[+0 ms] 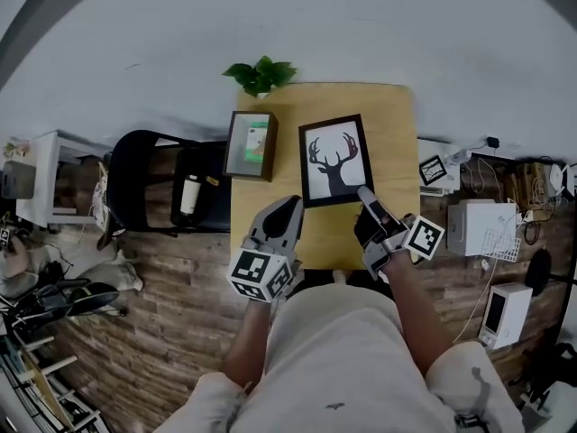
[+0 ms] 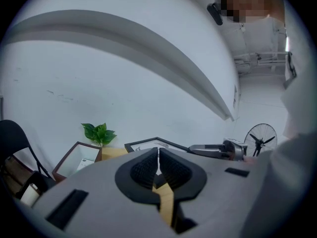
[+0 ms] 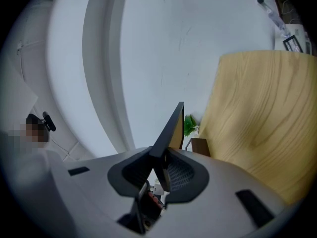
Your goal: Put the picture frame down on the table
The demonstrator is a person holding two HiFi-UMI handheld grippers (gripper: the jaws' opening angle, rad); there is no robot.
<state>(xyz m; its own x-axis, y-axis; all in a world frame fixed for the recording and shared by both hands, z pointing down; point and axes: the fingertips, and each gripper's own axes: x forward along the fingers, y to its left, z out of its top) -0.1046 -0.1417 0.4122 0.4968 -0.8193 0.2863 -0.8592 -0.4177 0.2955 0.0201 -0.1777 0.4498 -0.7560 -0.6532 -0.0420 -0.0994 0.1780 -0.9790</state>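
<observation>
Pinching the near right corner of the picture frame [image 1: 334, 161] is the right gripper [image 1: 365, 195]. Its pads close on the thin black edge, which runs up out of the jaws in the right gripper view [image 3: 171, 125]. The deer print faces up and the frame lies nearly flat over the middle of the wooden table [image 1: 388, 133]. I cannot tell whether its underside is touching the wood yet. Holding it by a corner keeps the gripper clear of the glass, and it should let the far edge meet the table first.

The left gripper [image 1: 290, 204] sits just beside the frame's near left corner with its jaws pressed together and nothing between them [image 2: 158, 155]. It looks ready to steady the frame rather than carry it.

A second, wood-rimmed frame [image 1: 251, 145] stands at the table's left edge, and a small potted plant [image 1: 261, 75] sits at the far edge. The deer frame sits between them and the right side, where the table is bare. Lowering it flat here should avoid knocking either one.
</observation>
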